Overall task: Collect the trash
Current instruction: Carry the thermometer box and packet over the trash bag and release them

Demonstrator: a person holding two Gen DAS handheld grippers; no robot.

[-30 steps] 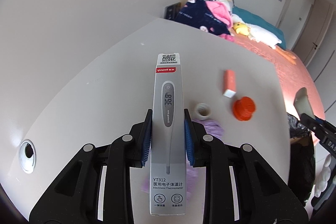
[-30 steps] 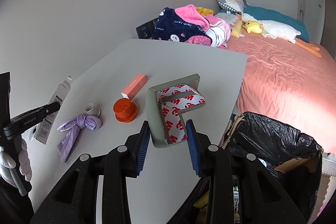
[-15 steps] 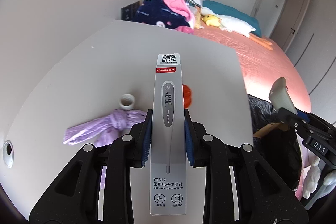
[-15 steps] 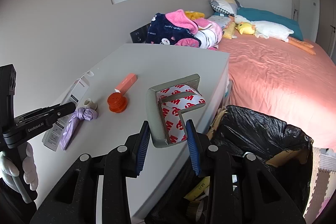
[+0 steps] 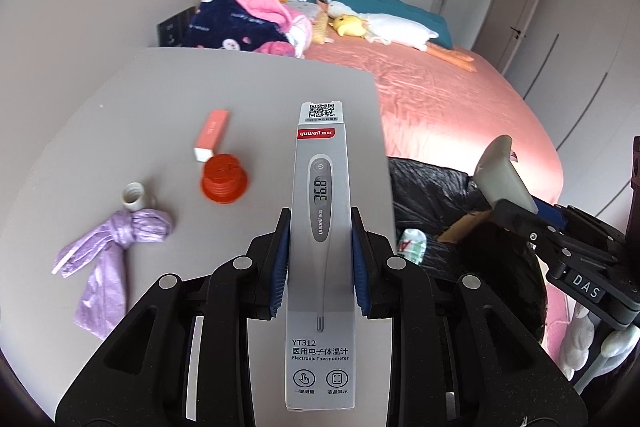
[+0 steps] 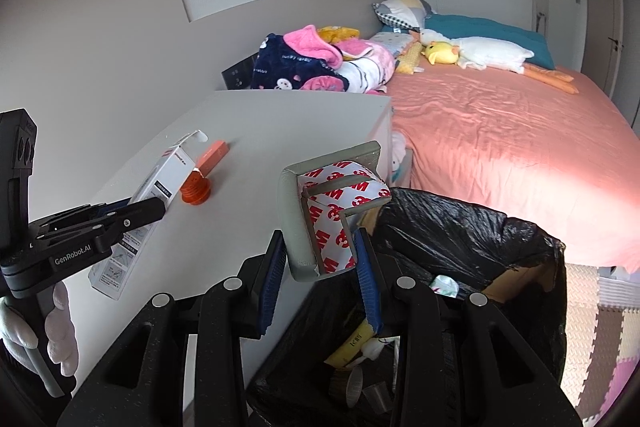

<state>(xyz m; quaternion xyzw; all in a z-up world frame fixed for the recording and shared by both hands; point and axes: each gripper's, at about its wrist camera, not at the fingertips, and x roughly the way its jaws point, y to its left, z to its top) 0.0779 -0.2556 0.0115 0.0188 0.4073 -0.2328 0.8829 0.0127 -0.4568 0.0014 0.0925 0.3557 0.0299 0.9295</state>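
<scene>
The left hand-held gripper (image 5: pixel 319 259) is closed on one thermometer box (image 5: pixel 320 267), its blue pads pressing both long sides; the box stands upright between them, held above the table (image 5: pixel 160 115). The right hand-held gripper (image 6: pixel 320 267) is clamped on one grey corner guard (image 6: pixel 316 211) with red-and-white backing tape, held over the edge of one bin lined with a black bag (image 6: pixel 460 227), which stands between the table and the bed (image 6: pixel 500 131). Some trash already lies inside the bin. On the table lie four things: one orange cap (image 5: pixel 223 183), one pink box (image 5: pixel 212 135) just behind it, one small white cap (image 5: pixel 134 197), and one knotted purple bag (image 5: pixel 112 255) touching the white cap.
</scene>
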